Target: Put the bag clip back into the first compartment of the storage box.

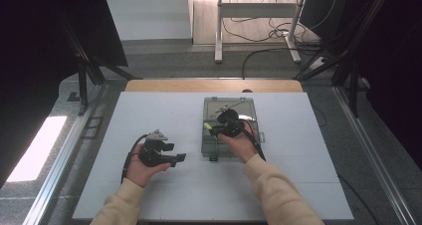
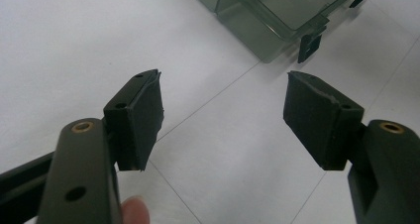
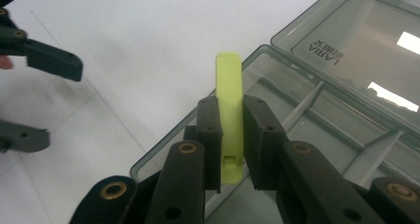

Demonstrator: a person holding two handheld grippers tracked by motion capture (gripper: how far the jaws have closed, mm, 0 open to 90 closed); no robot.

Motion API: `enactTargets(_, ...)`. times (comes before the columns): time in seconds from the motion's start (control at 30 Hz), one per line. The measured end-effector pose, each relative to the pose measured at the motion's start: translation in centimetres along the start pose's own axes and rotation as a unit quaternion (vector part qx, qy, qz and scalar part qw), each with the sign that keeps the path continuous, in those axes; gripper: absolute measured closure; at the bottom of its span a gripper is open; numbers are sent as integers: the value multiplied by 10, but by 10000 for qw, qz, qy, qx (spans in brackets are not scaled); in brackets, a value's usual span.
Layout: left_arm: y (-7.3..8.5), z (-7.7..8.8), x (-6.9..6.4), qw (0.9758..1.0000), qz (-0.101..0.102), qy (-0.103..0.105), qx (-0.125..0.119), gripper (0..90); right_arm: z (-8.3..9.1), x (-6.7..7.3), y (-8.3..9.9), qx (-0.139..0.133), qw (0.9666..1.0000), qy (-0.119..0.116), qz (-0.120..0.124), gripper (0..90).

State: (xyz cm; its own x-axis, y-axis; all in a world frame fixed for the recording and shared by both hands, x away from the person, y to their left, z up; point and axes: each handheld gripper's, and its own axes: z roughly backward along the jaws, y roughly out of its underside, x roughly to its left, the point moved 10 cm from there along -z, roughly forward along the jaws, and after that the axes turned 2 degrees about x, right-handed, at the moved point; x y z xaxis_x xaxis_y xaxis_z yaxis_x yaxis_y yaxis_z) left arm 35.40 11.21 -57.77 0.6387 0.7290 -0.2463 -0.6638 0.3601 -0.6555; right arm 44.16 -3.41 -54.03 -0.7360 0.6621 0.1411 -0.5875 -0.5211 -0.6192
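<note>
A clear grey compartment box (image 1: 246, 143) lies open mid-table, its lid (image 1: 234, 105) folded back on the far side. My right gripper (image 1: 219, 128) hovers over the box's left part, shut on a flat yellow-green plastic piece (image 1: 212, 129). In the right gripper view the yellow-green piece (image 3: 229, 85) stands upright between the pads of the right gripper (image 3: 230, 110), above the box's left wall (image 3: 168, 140). My left gripper (image 1: 176, 153) rests left of the box, jaws wide apart. In the left gripper view nothing lies between the pads of the left gripper (image 2: 223, 110).
The box's near corner (image 2: 267, 30) and a dark latch (image 2: 309, 45) lie ahead of the left gripper. The white table board (image 1: 164, 110) stretches left of the box. A wooden edge (image 1: 214, 85) runs behind it, and cables (image 1: 268, 33) trail on the floor beyond.
</note>
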Motion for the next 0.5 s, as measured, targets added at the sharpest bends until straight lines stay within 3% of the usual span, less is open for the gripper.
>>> enactTargets(0.5,0,-1,-1,10000,-4,9,1,321,-7,-10,-12,42,9998,148,-90,783)
